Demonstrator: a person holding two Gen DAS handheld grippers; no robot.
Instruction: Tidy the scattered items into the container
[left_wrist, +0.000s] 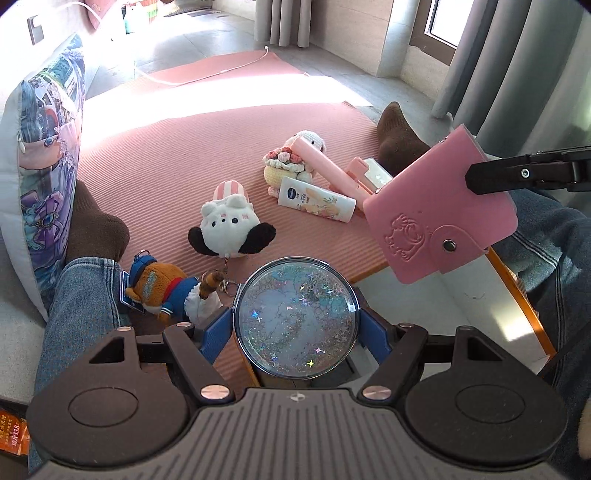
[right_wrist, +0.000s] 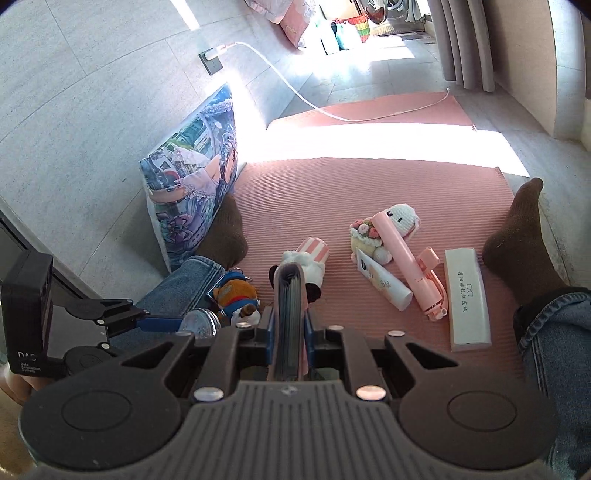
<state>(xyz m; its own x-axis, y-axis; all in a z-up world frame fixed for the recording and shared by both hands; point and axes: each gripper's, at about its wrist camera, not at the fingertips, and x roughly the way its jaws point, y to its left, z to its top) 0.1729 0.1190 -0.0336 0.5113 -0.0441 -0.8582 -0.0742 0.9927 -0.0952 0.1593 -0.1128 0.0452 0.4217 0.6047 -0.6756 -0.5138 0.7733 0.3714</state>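
A ribbed pink floor mat (left_wrist: 207, 147) covers the floor between a person's outstretched legs in blue jeans (left_wrist: 77, 295) and brown socks (right_wrist: 517, 236), with a large printed cushion (left_wrist: 40, 155) leaning at the mat's left edge. A white container with an orange rim (left_wrist: 461, 317) sits at the near right in the left wrist view, partly under the raised items. The left gripper (left_wrist: 297, 325) tilts steeply down above the mat's near edge, its blue pads closed on the sides of a round glitter-filled compact mirror (left_wrist: 297, 317), held flat-face up. The right gripper (right_wrist: 290, 328) slopes down less steeply and is clamped on a pink snap-button card wallet (left_wrist: 439, 206), held edge-on to its own camera and lifted above the container's far corner. Still on the mat lie a white glasses case with a pink base (right_wrist: 467, 299), a pink folding selfie stick (right_wrist: 410, 266), a white lotion tube (left_wrist: 316, 199) lying against it, a crocheted white bunny with a flower basket (left_wrist: 295, 158), a white plush puppy with black ears (left_wrist: 231, 232), and, beside the left leg, a small brown plush in a blue uniform (left_wrist: 162, 291).
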